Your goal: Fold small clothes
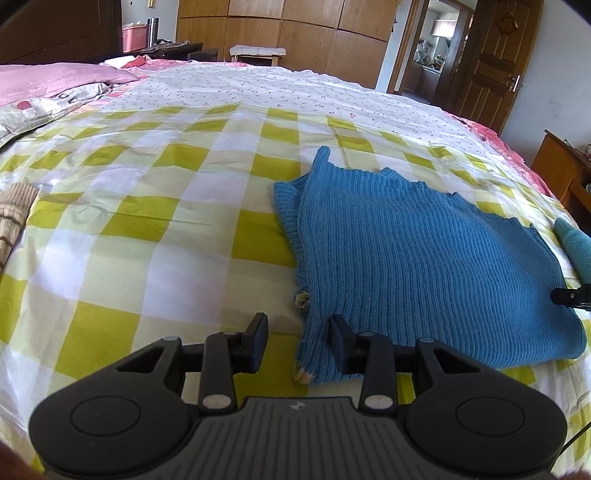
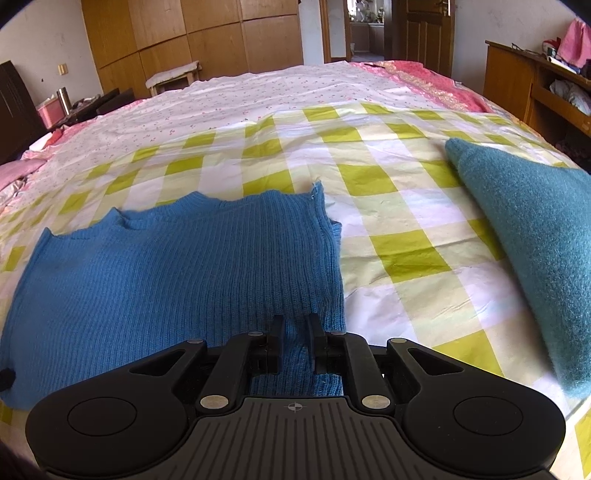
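The blue knit sweater (image 1: 417, 254) lies flat on the bed (image 1: 177, 206), on a yellow-and-white checked sheet. Its sleeves are folded in, so the garment forms a rough rectangle with the neckline at the far edge.

Left tool (image 1: 298, 341): jaws stand wide apart, low over the sweater's near left corner. The right finger sits over the knit; the left finger sits over bare sheet beside the edge. No fabric is held.

Right tool (image 2: 294, 341): jaws stand at a narrow gap over the sweater's near right corner (image 2: 317, 332). A strip of knit shows between the fingers, possibly bunched; whether it is actually gripped cannot be told from this view.

A teal fuzzy garment (image 2: 532, 236) lies on the sheet to the right of the sweater, apart from it. A brown patterned cloth (image 1: 13, 210) lies at the left edge of the bed. A wooden wardrobe (image 1: 295, 33) stands beyond the bed.
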